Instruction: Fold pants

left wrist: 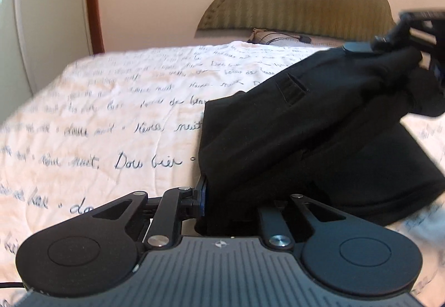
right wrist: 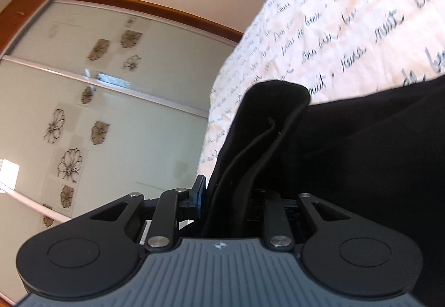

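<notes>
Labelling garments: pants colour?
Plain black pants, clearest in the left wrist view.

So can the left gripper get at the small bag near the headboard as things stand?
Probably not: the left gripper is shut on the black pants, and the bag lies far across the bedspread.

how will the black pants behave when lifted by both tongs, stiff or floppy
Probably floppy: the black pants sag between the left tongs and right tongs. Likely light, since pinched edges carry them. The bunched fabric may slip, so the grip looks uncertain.
</notes>
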Tool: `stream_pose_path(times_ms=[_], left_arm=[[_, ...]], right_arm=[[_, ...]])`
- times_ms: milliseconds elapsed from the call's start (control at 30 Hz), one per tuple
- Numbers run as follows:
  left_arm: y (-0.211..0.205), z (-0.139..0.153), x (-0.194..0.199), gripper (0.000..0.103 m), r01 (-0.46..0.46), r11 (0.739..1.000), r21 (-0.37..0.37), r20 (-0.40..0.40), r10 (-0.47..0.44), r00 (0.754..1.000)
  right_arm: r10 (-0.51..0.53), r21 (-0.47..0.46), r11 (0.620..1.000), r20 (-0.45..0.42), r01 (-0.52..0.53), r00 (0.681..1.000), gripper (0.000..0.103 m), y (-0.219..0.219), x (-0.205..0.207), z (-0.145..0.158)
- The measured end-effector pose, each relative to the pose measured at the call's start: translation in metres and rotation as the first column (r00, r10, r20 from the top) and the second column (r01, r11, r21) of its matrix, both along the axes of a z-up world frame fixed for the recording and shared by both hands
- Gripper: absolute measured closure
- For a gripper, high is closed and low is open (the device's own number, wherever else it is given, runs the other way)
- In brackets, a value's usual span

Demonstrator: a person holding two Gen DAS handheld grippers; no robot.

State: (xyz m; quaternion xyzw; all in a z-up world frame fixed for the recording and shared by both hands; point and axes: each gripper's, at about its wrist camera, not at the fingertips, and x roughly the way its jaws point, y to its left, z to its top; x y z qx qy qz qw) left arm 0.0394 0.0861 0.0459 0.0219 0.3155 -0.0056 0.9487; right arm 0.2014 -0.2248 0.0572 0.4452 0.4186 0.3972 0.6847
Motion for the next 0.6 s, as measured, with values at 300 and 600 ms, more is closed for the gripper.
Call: stream_pose_path(times_ms=[300,600], left_arm=[[-0.057,0.019,0.002,0.083,0.149,0.989,0.019,0.027,-0.15,0.988],[-0.101,-0.018,-0.004,0.068,0.249,0.958,0.141,-0.016,-0.25,0.968]], right_arm=[[-0.085,-0.024,0.996,-0.032,0.084,0.996,0.081,-0.047,-0.004,-0.006],[-0.162,-0.144,0.979,-0.145,0.141,0.976,0.081,-0.091,-0.016,-0.052]])
